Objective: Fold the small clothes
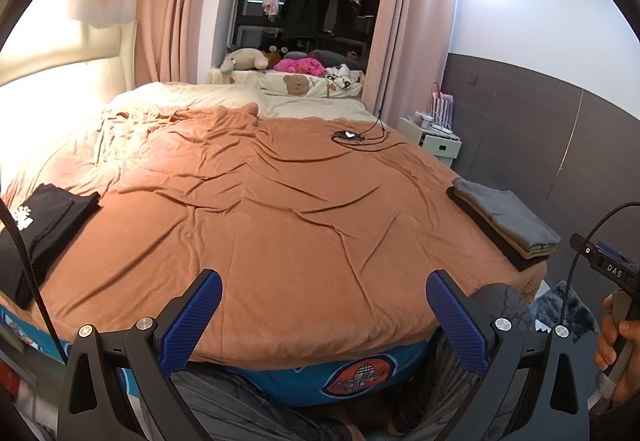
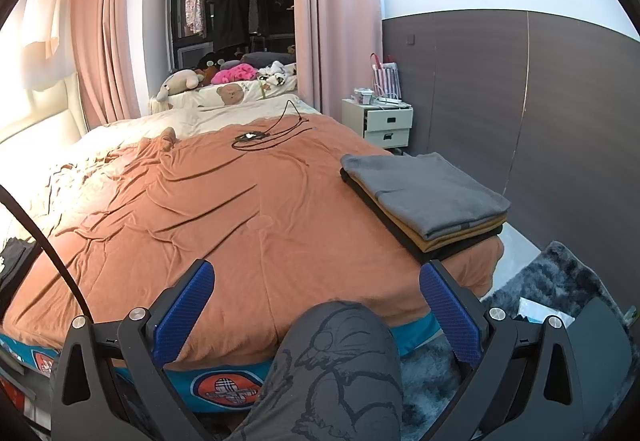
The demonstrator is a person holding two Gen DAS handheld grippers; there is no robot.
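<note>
Both the left gripper and right gripper hover spread and empty at the bed's near edge. Folded shirts are stacked at the right edge, black clothes wait at the left, leaving the orange blanket free as folding space

Home bedroom, wide bed lying under a rumpled brown blanket, pink curtains hanging, clothes dangling on a rail, plush toys piling up behind, nightstand standing by the wall.
</note>
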